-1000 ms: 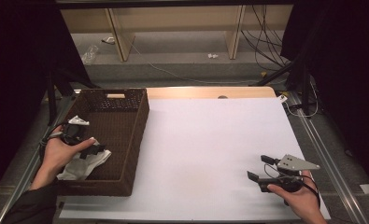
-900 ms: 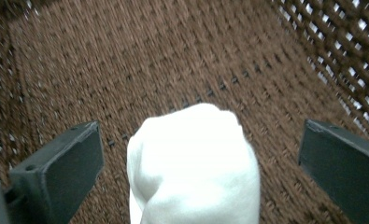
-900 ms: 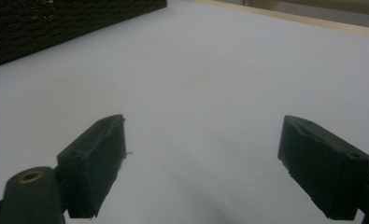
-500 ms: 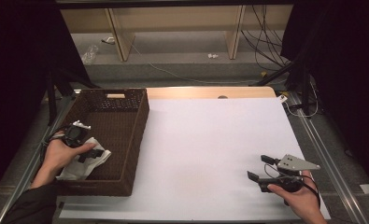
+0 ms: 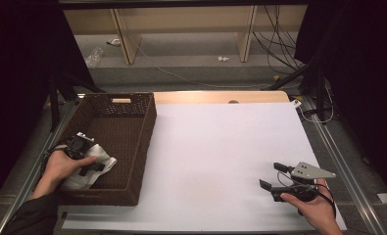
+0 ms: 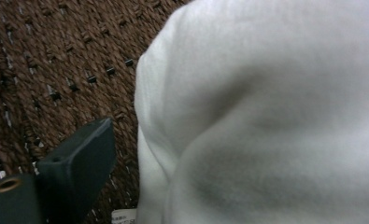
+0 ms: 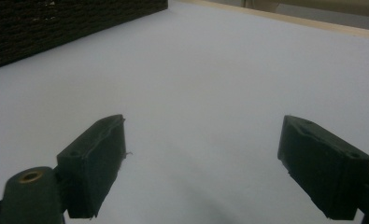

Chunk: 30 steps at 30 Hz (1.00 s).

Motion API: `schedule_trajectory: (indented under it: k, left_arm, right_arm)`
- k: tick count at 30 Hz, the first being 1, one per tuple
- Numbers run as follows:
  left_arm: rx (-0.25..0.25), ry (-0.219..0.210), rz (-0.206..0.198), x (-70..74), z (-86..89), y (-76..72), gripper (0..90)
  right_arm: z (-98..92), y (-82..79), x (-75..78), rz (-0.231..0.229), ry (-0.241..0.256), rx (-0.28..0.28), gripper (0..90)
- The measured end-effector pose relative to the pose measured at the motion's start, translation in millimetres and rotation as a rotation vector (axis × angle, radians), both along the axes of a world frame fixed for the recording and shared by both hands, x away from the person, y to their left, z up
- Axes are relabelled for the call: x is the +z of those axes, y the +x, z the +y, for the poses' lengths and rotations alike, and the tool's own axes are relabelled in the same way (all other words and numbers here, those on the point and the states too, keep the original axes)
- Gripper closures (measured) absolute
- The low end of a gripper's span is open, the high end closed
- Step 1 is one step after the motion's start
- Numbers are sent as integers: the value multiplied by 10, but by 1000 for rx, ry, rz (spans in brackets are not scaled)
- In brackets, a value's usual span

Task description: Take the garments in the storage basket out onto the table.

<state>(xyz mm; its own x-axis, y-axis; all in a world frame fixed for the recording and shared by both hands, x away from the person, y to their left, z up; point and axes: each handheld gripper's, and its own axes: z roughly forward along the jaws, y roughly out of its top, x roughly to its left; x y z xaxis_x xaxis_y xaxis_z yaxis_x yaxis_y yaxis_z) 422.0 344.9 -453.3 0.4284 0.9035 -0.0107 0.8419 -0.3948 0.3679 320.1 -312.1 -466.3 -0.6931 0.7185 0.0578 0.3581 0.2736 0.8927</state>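
A white cloth (image 5: 102,162) lies bunched at the near left of a dark brown wicker basket (image 5: 147,128). A hand holds my left gripper (image 5: 94,165) down on the cloth inside the basket. In the left gripper view the cloth (image 6: 266,116) bulges over the woven basket floor (image 6: 56,56); one black jaw stands wide at the left and the cloth hides the other. My right gripper (image 5: 268,175) hovers open and empty over the white table cover (image 5: 220,147) at the near right. The right gripper (image 7: 201,158) has nothing between its jaws.
The basket stands on the table's left side; its wall (image 7: 56,23) appears far off in the right gripper view. Beyond the table's wooden far edge (image 5: 220,97) are shelf legs and cables on the floor. Metal rails run along both table sides.
The left hand shifted slightly toward the near left, and the cloth's raised corner sank lower into the basket. The right gripper stayed put.
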Motion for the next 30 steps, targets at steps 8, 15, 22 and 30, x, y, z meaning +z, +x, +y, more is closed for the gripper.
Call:
schedule_trajectory:
  k: [8, 15, 22, 30]
  left_arm:
    - [-5, -2, 27, 3, -30, -1, 217]
    - [11, 8, 13, 24, -15, -21, 474]
    - [15, 16, -3, 52, -3, -43, 636]
    - [-44, 66, -36, 102, -53, -57, 676]
  right_arm:
    - [-2, -1, 1, -1, 1, -1, 161]
    - [-2, 0, -1, 1, -1, 0, 161]
    - [-1, 0, 0, 0, 0, 0, 162]
    - [-2, 2, -1, 2, 4, -2, 162]
